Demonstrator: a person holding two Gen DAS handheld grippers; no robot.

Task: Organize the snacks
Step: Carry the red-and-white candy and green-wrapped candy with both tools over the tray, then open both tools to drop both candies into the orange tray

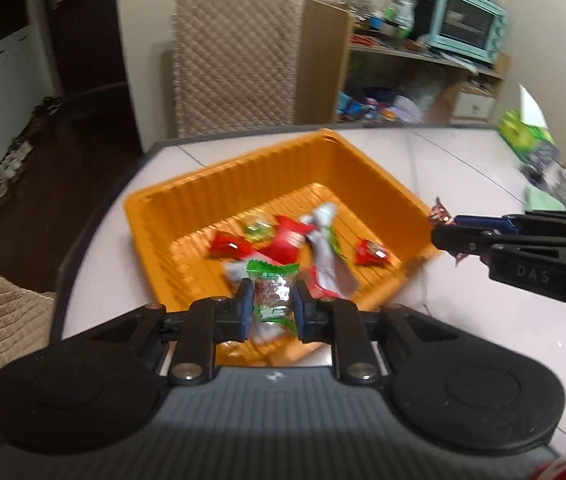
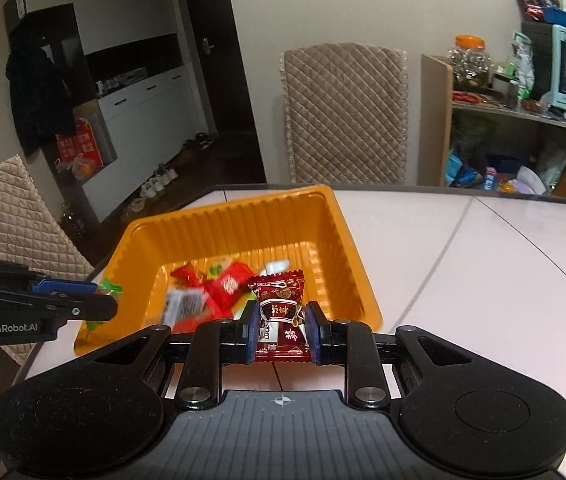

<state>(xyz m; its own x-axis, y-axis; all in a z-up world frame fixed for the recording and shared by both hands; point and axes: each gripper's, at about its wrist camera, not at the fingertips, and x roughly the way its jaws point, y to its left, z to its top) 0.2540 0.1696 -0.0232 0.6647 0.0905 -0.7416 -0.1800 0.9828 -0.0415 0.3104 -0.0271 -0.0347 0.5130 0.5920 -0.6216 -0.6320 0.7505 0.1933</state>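
While angled downward (over the orange tray (image 1: 243,184)), both tongs grip sweets.

Dark red snack packet (image 2: 281,316) in right gripper (image 2: 281,330)

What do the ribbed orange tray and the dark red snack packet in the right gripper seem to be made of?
Ribbed orange tray: probably thin moulded plastic, semi-glossy; its walls are finely corrugated and catch soft highlights.
Dark red snack packet, held by the right gripper: looks like printed plastic or foil film, shiny; it has a zigzag sealed edge and creases.
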